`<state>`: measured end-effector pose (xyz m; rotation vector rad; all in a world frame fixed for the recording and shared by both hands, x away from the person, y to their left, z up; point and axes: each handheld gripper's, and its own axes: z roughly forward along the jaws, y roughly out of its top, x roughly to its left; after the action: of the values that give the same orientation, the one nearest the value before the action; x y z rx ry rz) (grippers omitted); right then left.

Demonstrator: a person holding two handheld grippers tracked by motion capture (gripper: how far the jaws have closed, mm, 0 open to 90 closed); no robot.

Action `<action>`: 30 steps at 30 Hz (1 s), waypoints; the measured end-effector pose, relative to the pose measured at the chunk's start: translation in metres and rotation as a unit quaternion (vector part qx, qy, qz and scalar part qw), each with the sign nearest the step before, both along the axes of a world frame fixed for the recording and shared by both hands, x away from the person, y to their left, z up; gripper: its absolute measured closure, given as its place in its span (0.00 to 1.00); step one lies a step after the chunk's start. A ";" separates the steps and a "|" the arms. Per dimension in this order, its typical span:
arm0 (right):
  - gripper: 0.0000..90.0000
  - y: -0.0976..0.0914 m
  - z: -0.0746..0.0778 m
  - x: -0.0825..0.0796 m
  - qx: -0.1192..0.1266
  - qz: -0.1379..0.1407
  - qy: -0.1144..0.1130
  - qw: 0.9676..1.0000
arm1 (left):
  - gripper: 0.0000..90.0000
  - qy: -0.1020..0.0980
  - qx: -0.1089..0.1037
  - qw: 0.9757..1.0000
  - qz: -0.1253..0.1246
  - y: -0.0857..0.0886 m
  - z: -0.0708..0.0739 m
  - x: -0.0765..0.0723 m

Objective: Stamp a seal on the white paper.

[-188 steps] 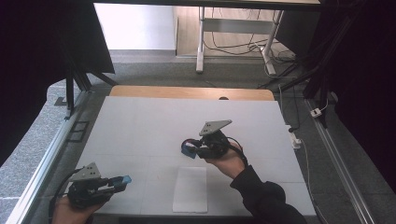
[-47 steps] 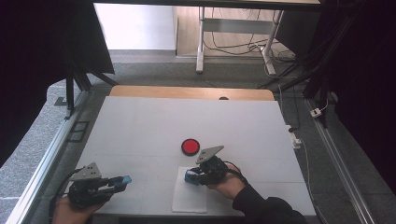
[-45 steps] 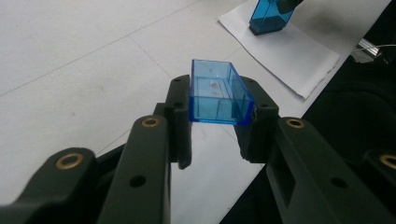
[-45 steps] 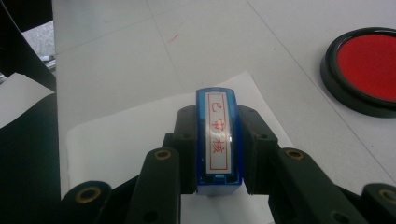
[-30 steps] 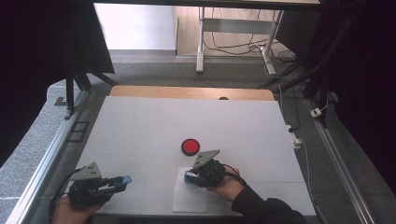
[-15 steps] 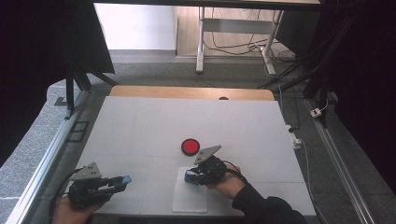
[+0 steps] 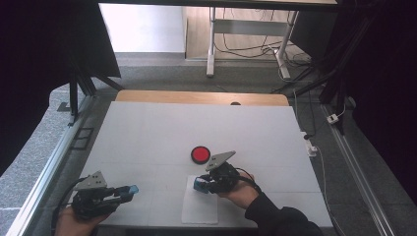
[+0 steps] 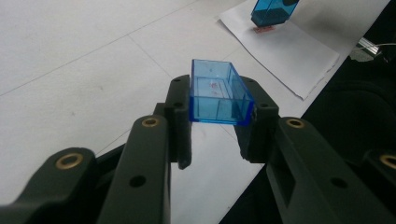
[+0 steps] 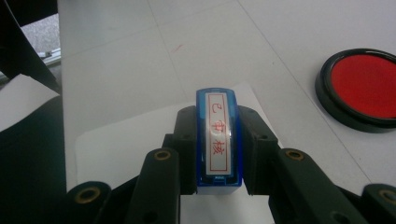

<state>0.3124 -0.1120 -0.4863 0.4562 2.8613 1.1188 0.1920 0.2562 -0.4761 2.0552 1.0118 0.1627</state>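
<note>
Black fingers (image 8: 177, 122) of the left gripper (image 8: 219, 122) are closed on a clear blue plastic cap (image 8: 217, 98), one pad pressed against each of its long sides. In the left gripper view the cap is a hollow rectangular box with its open side turned away from the camera, held just above the white table (image 8: 70, 60). From the high view, this left gripper (image 7: 129, 190) sits at the near left corner of the table (image 7: 196, 123), with the person's hand wrapped around its body and a grey three-cornered plate on top.

Moving right, a white sheet of paper (image 7: 199, 209) lies flat near the table's front edge. Over its far end is the right gripper (image 7: 200, 185), held in the person's other hand, a dark sleeve behind it. In the right gripper view its jaws are closed on a blue stamp (image 9: 218, 140), gripping the two long sides. The stamp's top label carries red characters inside a red frame. The stamp stands upright over the paper (image 9: 126, 144); whether its base is touching the sheet cannot be told.

Farther right and slightly beyond the paper, a round red ink pad (image 7: 200, 154) in a black case rests on the table, near the right gripper but apart from it.
</note>
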 end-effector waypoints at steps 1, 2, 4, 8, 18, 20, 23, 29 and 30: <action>0.79 0.000 0.001 0.000 0.004 -0.002 0.002 1.000 | 0.76 0.000 0.000 1.000 0.000 0.000 0.000 0.000; 0.79 -0.001 0.002 0.000 0.006 -0.002 0.002 1.000 | 0.76 0.000 0.000 1.000 0.000 0.000 0.000 0.000; 0.79 -0.002 0.005 0.000 0.010 -0.001 0.001 1.000 | 0.76 0.000 0.000 1.000 0.000 0.000 0.000 0.000; 0.79 -0.004 0.012 -0.002 0.024 -0.005 0.001 1.000 | 0.76 0.000 -0.001 1.000 -0.001 0.000 0.000 0.000; 0.79 -0.012 0.028 -0.003 0.051 -0.006 -0.016 0.999 | 0.76 0.001 -0.005 1.000 -0.003 0.001 0.000 0.000; 0.79 -0.013 0.032 -0.003 0.058 -0.007 -0.017 0.998 | 0.76 0.001 -0.004 1.000 -0.003 0.001 0.000 0.000; 0.79 -0.016 0.036 -0.003 0.067 -0.007 -0.022 0.997 | 0.76 0.001 -0.004 1.000 -0.004 0.001 0.000 0.000; 0.79 -0.019 0.046 -0.004 0.082 -0.009 -0.026 0.996 | 0.76 0.001 -0.004 1.000 -0.004 0.001 0.000 0.000; 0.79 -0.020 0.048 -0.005 0.084 -0.008 -0.028 0.996 | 0.76 0.001 -0.004 1.000 -0.004 0.001 0.000 0.000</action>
<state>0.3078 -0.1320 -0.4388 0.4463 2.7239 1.3532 0.1922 0.2568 -0.4763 2.0519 1.0038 0.1512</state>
